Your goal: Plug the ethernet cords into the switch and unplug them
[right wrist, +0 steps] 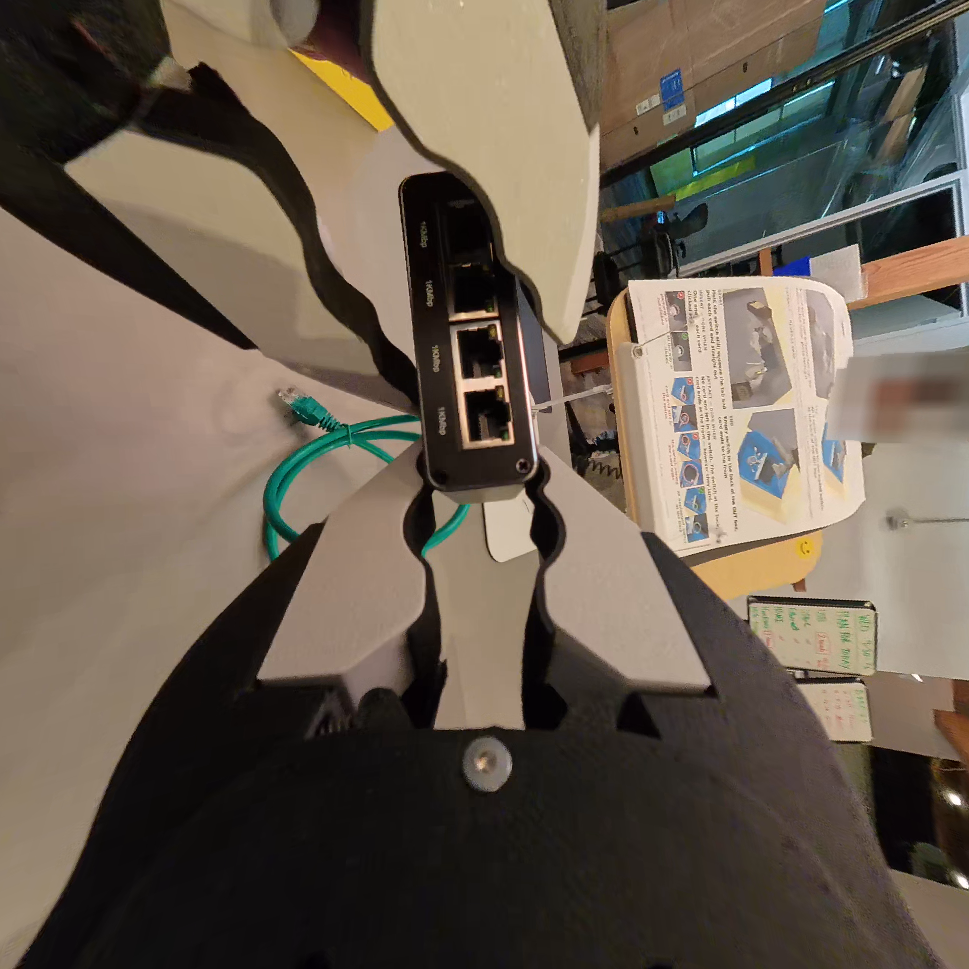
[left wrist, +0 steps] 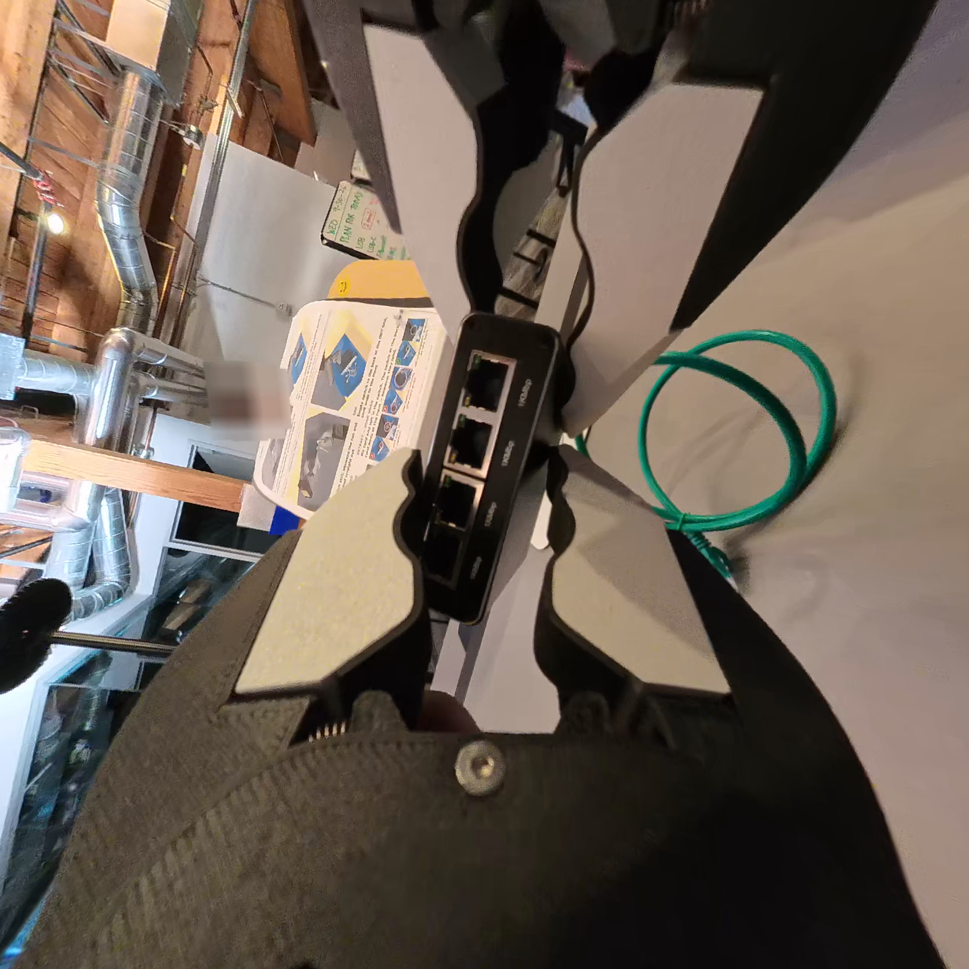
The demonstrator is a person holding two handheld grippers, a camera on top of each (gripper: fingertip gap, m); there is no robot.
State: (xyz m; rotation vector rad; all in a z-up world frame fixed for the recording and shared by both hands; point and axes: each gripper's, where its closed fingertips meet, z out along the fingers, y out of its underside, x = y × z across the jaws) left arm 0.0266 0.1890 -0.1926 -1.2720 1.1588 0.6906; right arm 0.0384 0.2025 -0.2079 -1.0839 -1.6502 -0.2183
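The black switch (left wrist: 485, 466) is gripped at one end by the left claw (left wrist: 485, 490), whose fingers are pressed against its two long sides. Its opposite end is clamped by the right claw (right wrist: 482, 485), shut narrowly on the casing. The switch is thus held between both claws above the pale worktop (left wrist: 865, 524), its row of four ports seen empty in both wrist views. A green ethernet cord (right wrist: 335, 456) is seen coiled and tied on the worktop just behind the switch, its plug (right wrist: 299, 404) lying free. Farther off, a printed instruction sheet (right wrist: 744, 414) is propped on a stand, with a whiteboard (right wrist: 813, 637) beside it.
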